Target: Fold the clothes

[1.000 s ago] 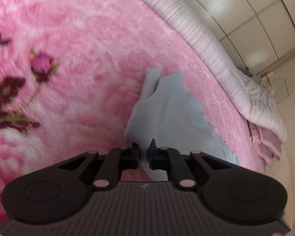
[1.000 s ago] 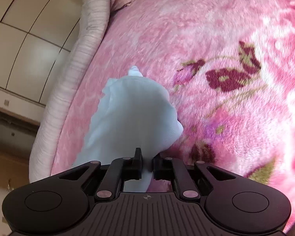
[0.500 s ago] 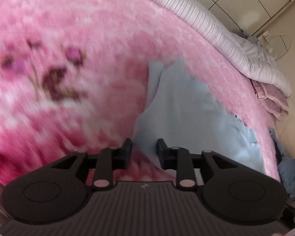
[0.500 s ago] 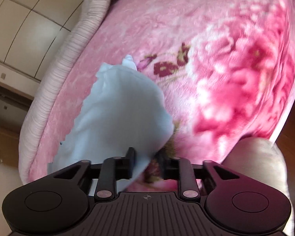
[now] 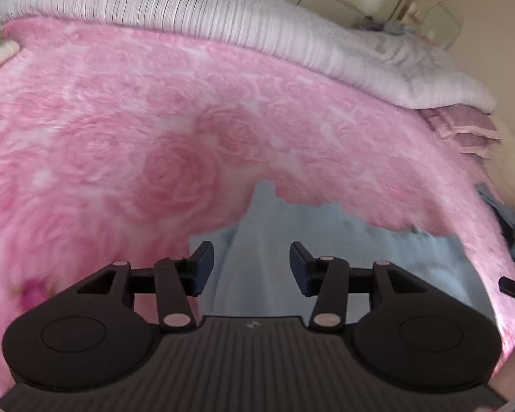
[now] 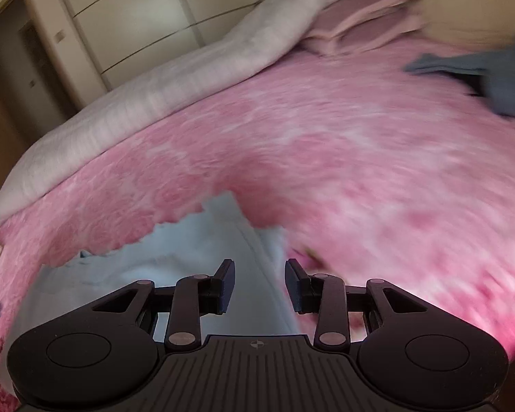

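Lying loose near the bed's (image 5: 120, 110) front edge, the pale blue garment (image 5: 267, 261) could bunch unevenly: left hand-held gripper (image 5: 250, 263) and right hand-held gripper (image 6: 259, 283) both gape, pinching nothing.

The left gripper (image 5: 251, 263) has its jaws spread wide, with nothing held between them. Its two dark fingertips (image 5: 202, 263) stand well apart, each on a black linkage that runs back to the round-sided body at the near edge of the left wrist view. The right gripper (image 6: 259, 285) also has its jaws parted and holds nothing, though the gap is somewhat narrower. Its fingertips (image 6: 226, 285) point forward and slightly outward. Both grippers are level, aimed toward the far side of the scene.
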Motion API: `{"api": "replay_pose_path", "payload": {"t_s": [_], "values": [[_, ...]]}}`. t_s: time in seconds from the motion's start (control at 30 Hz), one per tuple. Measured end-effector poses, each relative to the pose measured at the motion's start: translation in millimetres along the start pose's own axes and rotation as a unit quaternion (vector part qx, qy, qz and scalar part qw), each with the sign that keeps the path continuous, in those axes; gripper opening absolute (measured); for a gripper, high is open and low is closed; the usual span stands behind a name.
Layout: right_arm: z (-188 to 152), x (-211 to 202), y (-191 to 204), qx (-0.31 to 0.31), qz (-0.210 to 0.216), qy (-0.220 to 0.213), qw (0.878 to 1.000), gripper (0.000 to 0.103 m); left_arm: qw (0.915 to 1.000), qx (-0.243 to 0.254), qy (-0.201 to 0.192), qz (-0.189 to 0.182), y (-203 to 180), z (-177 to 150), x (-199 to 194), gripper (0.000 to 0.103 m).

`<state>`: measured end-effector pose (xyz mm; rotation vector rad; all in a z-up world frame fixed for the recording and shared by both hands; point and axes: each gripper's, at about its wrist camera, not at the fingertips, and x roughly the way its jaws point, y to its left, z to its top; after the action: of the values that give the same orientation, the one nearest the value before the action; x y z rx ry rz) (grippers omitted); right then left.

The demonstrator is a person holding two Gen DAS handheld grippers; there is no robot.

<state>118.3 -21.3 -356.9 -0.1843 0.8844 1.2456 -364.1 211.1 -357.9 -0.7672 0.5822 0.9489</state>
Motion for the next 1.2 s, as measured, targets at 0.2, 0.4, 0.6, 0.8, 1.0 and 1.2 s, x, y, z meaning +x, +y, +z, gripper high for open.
{"api": "replay_pose_path", "payload": {"t_s": [0.2, 0.4, 0.6, 0.8, 1.0, 1.2], "values": [[28.6, 91.6, 5.9, -0.019, 0.011, 0.040, 0.999, 0.036, 0.9992, 0.003, 0.037, 0.014, 10.6, 18.6, 63.8, 0.029], [34.7, 101.7, -0.2, -0.021, 0.036, 0.013, 0.999, 0.004, 0.9990, 0.006, -0.013, -0.042, 14.7, 18.6, 63.8, 0.008], [34.5, 106.3, -5.6, -0.014, 0.024, 0.004, 1.000, 0.004, 0.9999, 0.001, -0.009, -0.014, 11.5, 17.5, 86.2, 0.011], [33.4, 97.7, 6.2, -0.032, -0.038, 0.022, 0.999, 0.040, 0.9979, 0.024, -0.043, 0.042, 4.4, 13.2, 51.0, 0.021], [-3.7, 10.0, 38.4, -0.071, -0.013, -0.013, 0.997, 0.040, 0.9959, 0.071, -0.056, -0.002, -36.8, -28.0, -20.2, 0.021], [-86.0, -13.3, 45.5, -0.091, -0.033, 0.044, 0.994, 0.040, 0.9942, 0.101, 0.014, -0.034, -82.2, -104.0, -32.4, 0.021]]}}
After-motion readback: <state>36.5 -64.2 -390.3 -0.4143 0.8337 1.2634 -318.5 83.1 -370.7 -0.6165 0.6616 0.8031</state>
